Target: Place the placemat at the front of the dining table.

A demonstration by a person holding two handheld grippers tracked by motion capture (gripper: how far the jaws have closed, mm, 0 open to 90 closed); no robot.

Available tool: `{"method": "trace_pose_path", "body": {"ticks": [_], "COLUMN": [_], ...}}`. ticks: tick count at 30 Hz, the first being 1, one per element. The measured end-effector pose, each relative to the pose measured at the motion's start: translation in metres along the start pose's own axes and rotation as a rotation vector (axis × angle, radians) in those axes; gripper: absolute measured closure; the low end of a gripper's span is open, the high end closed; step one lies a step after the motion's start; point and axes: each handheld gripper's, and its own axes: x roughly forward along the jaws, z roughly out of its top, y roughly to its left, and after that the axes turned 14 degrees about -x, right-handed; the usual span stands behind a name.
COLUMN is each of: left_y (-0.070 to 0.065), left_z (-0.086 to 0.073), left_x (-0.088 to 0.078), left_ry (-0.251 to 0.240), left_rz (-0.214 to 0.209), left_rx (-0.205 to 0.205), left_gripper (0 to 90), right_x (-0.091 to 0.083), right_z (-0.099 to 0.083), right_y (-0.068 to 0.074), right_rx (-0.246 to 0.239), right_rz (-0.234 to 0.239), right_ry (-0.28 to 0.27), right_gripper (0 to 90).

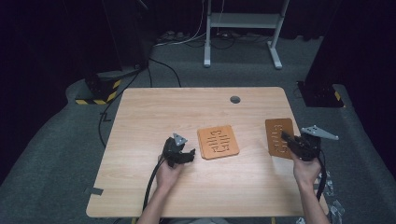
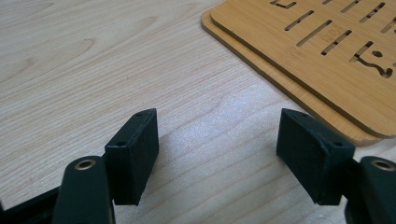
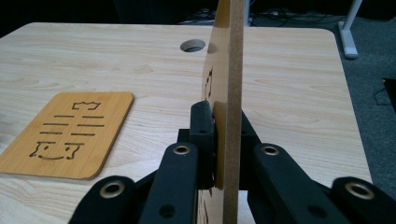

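A stack of two slotted bamboo boards (image 1: 218, 142) lies flat at the table's middle. In the left gripper view the stack (image 2: 317, 51) sits up and to the right. My left gripper (image 1: 190, 155) rests just left of it, open with bare tabletop between its fingers (image 2: 217, 140). A third slotted board (image 1: 279, 136) is held off the table near the right edge, my right gripper (image 1: 286, 138) shut on its lower edge. In the right gripper view this board (image 3: 229, 56) stands edge-on between the pads (image 3: 226, 116), and the flat stack (image 3: 65, 135) lies to the left.
The wooden table (image 1: 154, 116) has a round cable hole (image 1: 235, 99) near its far edge. A white desk frame (image 1: 243, 21) and cables sit on the grey floor beyond. Crumpled plastic (image 1: 334, 196) lies off the table's right front corner.
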Motion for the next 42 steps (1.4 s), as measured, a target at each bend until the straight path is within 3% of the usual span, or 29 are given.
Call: {"method": "trace_pose_path", "body": {"ticks": [4,9,12,19,30,42], "left_y": [0.0,0.0,0.0,0.0,0.0,0.0], "left_z": [0.0,0.0,0.0,0.0,0.0,0.0], "left_x": [0.0,0.0,0.0,0.0,0.0,0.0], "left_ry": [0.0,0.0,0.0,0.0,0.0,0.0], "left_rz": [0.0,0.0,0.0,0.0,0.0,0.0], "left_rx": [0.001,0.0,0.0,0.001,0.002,0.002], "left_gripper": [29.6,29.6,29.6,29.6,29.3,29.3], "right_x": [0.001,0.003,0.006,0.006,-0.001,-0.014], "right_z": [0.001,0.003,0.003,-0.001,0.002,-0.003], "right_y": [0.0,-0.001,-0.001,-0.003,-0.008,-0.007], "right_rx": [0.002,-0.008,-0.014,-0.013,-0.013,0.017], "right_rz": [-0.006,-0.008,-0.033,-0.051,-0.07,-0.074], "right_ry": [0.005,0.022,0.043,0.067,0.039,-0.007], "right_gripper": [76.8,74.2,68.0,70.4,68.8,53.7]}}
